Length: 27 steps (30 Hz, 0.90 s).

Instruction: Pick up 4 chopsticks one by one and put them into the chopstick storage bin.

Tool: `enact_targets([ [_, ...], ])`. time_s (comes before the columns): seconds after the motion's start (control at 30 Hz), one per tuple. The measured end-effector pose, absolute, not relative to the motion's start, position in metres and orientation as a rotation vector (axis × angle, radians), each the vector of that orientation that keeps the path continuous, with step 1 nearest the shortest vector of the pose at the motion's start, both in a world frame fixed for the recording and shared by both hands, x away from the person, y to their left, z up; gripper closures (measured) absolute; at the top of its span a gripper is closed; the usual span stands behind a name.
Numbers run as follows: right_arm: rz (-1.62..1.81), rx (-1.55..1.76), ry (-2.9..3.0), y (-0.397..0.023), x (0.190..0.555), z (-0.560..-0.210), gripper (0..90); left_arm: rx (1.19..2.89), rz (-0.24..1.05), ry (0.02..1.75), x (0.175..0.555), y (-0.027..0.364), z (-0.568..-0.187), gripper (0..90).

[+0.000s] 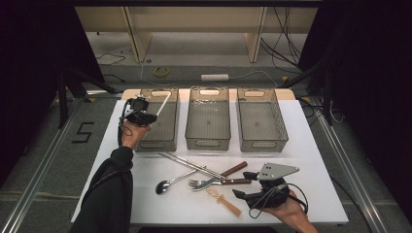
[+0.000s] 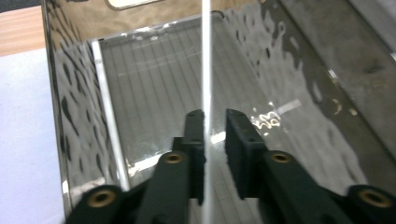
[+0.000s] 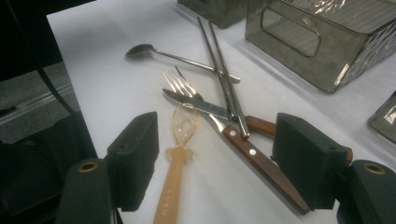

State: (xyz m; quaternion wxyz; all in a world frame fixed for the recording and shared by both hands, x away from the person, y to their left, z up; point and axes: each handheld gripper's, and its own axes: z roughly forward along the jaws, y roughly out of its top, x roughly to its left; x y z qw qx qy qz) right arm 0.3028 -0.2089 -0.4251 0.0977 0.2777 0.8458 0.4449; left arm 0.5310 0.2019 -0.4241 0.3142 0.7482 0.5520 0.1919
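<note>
Table [image 1: 311,160]: white top carrying three bins in a row along its far side and a loose heap of cutlery on the near side, between the two hands.
Left bin [image 1: 163,127]: clear plastic, directly under and in front of the left gripper; in the left gripper view its ribbed floor [image 2: 154,88] lies beyond the jaws.
Middle bin [image 1: 208,121]: just beside the left bin, on the side away from the left gripper.
Right bin [image 1: 261,124]: far end of the row, beyond the right gripper.
Left gripper [image 1: 141,115]: held up over the left bin's near corner; the jaws stand narrow with a small gap. The white stick runs between them, close against one pad and clear of the other, so no firm clamp shows.
Right gripper [image 1: 253,189]: rests low at the table's near edge, jaws spread wide, nothing between the pads.
White stick [image 2: 206,70]: thin and straight, slanting up from the left gripper over the left bin [image 1: 163,103].
Cutlery ahead of the right gripper: metal chopsticks [image 3: 223,70] crossing a wood-handled knife [image 3: 252,154], a fork [image 3: 180,81] and a metal spoon [image 3: 154,51].
Amber spoon [image 3: 175,163]: translucent plastic, nearest the right gripper, its handle lying between the open jaws.
</note>
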Motion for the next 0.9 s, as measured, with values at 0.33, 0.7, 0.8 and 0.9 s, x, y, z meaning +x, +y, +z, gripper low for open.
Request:
enact_targets([
  [0.33,1.328,0.825,2.493,-0.211,0.303,-0.424,32.2,2.001,0.403,1.245,0.499,0.19,-0.4,47.0],
  [0.7,1.329,0.827,2.481,-0.212,0.303,-0.423,31.3,2.174,0.385,0.944,0.448,0.156,-0.381,32.7],
  [0.8,1.324,0.821,2.485,-0.21,0.304,-0.423,31.7,2.159,0.365,0.925,0.437,0.153,-0.38,31.2],
  [0.9,1.309,0.82,2.493,-0.208,0.305,-0.424,33.1,2.147,0.344,0.921,0.425,0.153,-0.384,29.6],
])
